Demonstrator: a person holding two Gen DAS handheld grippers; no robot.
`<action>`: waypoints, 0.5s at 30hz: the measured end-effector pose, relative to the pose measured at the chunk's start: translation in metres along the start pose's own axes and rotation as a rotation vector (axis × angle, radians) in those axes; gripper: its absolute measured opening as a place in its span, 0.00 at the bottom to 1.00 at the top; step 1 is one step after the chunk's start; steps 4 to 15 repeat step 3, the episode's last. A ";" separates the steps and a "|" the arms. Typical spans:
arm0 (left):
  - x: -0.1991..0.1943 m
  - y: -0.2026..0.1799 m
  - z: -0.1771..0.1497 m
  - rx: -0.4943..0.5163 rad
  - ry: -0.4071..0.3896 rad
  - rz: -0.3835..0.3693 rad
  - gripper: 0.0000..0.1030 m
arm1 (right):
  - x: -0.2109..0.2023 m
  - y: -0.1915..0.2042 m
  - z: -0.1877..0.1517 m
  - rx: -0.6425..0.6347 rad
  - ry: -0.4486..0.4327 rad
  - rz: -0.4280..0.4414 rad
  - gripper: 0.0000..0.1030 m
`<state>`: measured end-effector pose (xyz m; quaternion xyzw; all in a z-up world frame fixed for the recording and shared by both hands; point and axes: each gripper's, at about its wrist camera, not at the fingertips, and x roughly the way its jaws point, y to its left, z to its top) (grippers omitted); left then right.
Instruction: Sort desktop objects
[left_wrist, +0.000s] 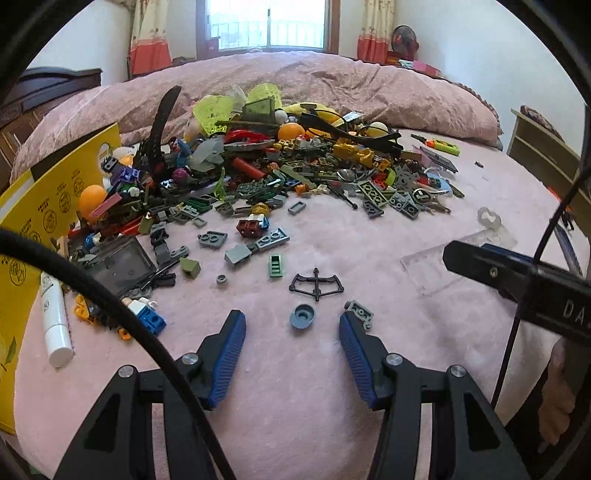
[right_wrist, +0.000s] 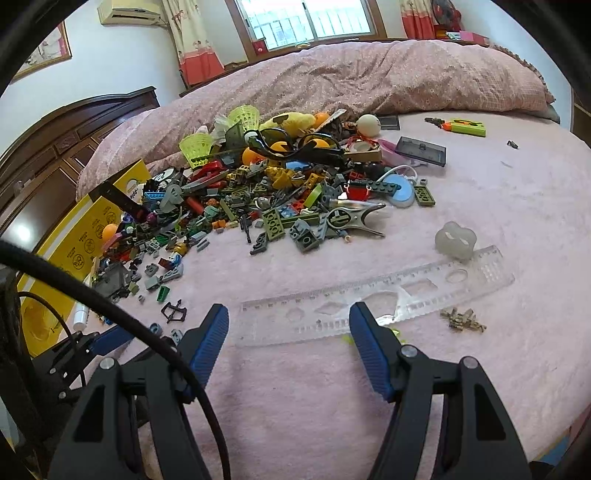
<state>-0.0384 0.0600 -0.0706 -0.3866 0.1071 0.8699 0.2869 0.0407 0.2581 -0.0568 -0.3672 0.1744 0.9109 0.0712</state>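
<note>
A big heap of small toy bricks and odds (left_wrist: 266, 173) lies on the pink bed cover (left_wrist: 295, 387), also in the right wrist view as the heap (right_wrist: 266, 192). My left gripper (left_wrist: 292, 321) stands open just over the cover, with a small grey-blue round piece (left_wrist: 303, 316) between its fingertips and a grey plate (left_wrist: 360, 314) at its right finger. A black toy crossbow (left_wrist: 317, 284) lies just beyond. My right gripper (right_wrist: 289, 315) is open above a clear plastic ruler (right_wrist: 376, 299), nothing held. The right gripper also shows as a black bar (left_wrist: 517, 273) in the left wrist view.
A yellow box (left_wrist: 40, 206) and a white tube (left_wrist: 55, 325) lie at the left. A translucent soft lump (right_wrist: 455, 240), a small tan piece (right_wrist: 461, 319), a smoky clear lid (right_wrist: 421, 150) and a green-orange item (right_wrist: 466, 127) sit to the right. A rumpled pink quilt (right_wrist: 369, 77) is behind.
</note>
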 end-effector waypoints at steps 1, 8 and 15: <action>0.000 0.000 0.000 -0.002 0.004 0.006 0.53 | 0.000 0.000 0.000 -0.002 -0.001 0.000 0.67; 0.001 0.000 -0.001 0.000 0.016 0.031 0.55 | 0.000 0.001 0.000 -0.004 -0.001 0.002 0.67; 0.001 0.000 -0.001 0.000 0.016 0.031 0.55 | 0.000 0.001 0.000 -0.004 -0.001 0.002 0.67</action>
